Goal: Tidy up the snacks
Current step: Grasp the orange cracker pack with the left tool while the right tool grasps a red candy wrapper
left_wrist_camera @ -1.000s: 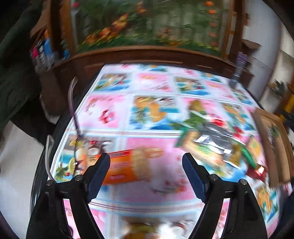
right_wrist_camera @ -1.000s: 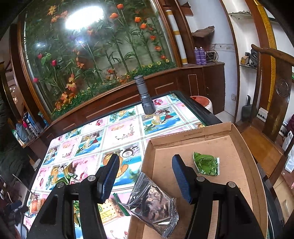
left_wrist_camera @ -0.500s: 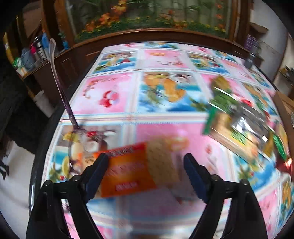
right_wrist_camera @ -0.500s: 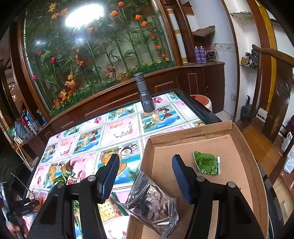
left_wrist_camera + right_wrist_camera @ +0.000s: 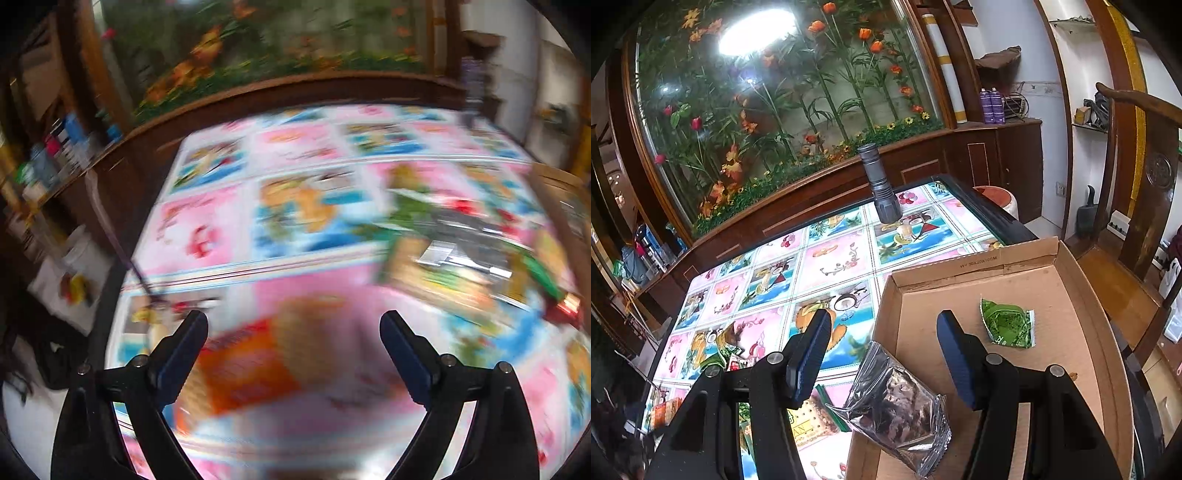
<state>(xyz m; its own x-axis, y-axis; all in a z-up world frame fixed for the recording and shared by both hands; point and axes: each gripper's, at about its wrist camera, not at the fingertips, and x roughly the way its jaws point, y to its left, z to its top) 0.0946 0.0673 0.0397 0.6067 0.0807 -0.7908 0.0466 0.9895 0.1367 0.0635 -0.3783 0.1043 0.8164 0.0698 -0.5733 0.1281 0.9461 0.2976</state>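
An orange cracker packet [image 5: 258, 362] lies flat on the patterned tablecloth [image 5: 207, 229], blurred in the left wrist view. My left gripper [image 5: 293, 325] hovers over it with its jaws opening wide; the packet sits between them and the pads are not pressing on it. In the right wrist view my right gripper [image 5: 882, 321] stands open over the left wall of a cardboard box [image 5: 1052, 280], gripping nothing. A silver foil packet [image 5: 897, 402] rests across that wall below the fingers. A green packet [image 5: 1006, 323] lies inside the box.
More snack packets [image 5: 454, 258] are heaped on the table between the orange packet and the box [image 5: 561, 199]. A grey flashlight [image 5: 882, 188] stands at the table's far edge. A wooden chair [image 5: 1137, 184] is right of the box. A thin curved rod [image 5: 110, 229] hangs over the left edge.
The left gripper has come down closer to the orange packet and rolled a little, and its jaws stand wider. The right gripper and the packets by the box have not moved.
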